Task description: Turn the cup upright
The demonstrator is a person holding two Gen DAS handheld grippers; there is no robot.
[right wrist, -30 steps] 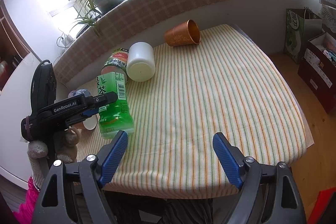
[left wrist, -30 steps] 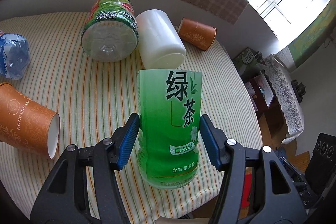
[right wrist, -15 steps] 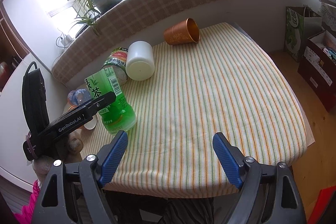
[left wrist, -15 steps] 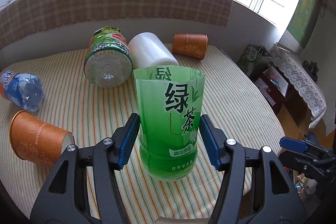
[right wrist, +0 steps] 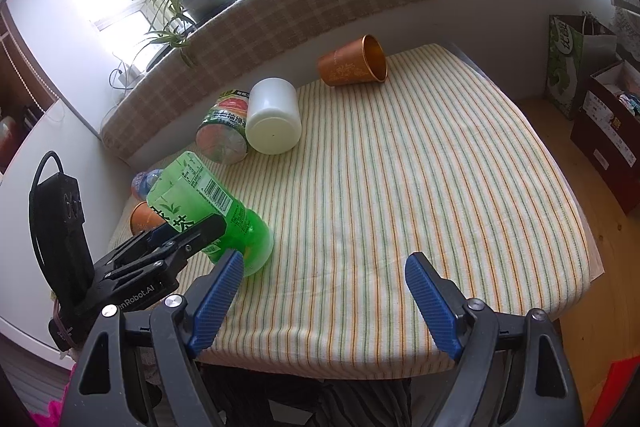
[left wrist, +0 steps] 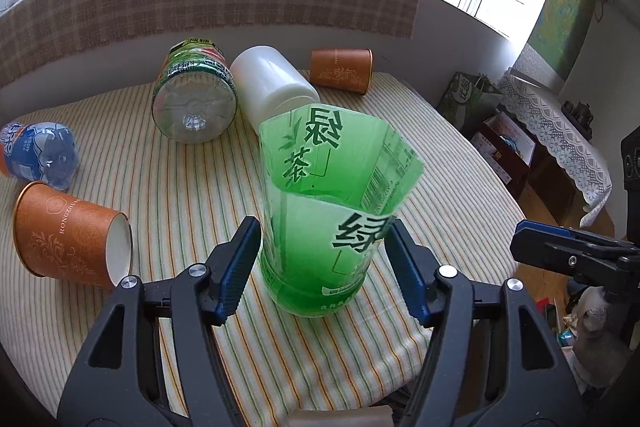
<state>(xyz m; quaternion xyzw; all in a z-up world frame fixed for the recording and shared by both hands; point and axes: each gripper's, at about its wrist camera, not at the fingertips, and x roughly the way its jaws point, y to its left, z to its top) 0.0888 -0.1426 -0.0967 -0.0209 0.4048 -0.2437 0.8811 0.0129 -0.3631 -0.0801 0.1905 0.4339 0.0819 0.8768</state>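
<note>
Item: green cut-bottle cup (left wrist: 328,223), translucent, printed sleeve, open mouth uppermost. Location: near edge of the striped tablecloth (left wrist: 180,195), base down, leaning somewhat in the right wrist view; whether the base sits fully flat cannot be told.

Left gripper (left wrist: 322,267): blue pads on either side of the cup's lower body, clamped on or at least touching it.

Right gripper (right wrist: 322,301): fingers wide apart, nothing between them, hovering off the table's near edge, well apart from the cup.

Other stock, all lying on their sides: orange paper cup (left wrist: 70,237) at left; second orange paper cup (right wrist: 354,63) at the far end; white jar (left wrist: 274,85); clear bottle with green label (left wrist: 194,95) beside it; blue-labelled bottle (left wrist: 38,155).

Step in hand, as judged: setting the cup down upright, turn nearly complete.

Next move calls for: levelling the base onto the cloth, then easing the pads apart gently so the light, thin-walled cup does not tip or follow the fingers.
</note>
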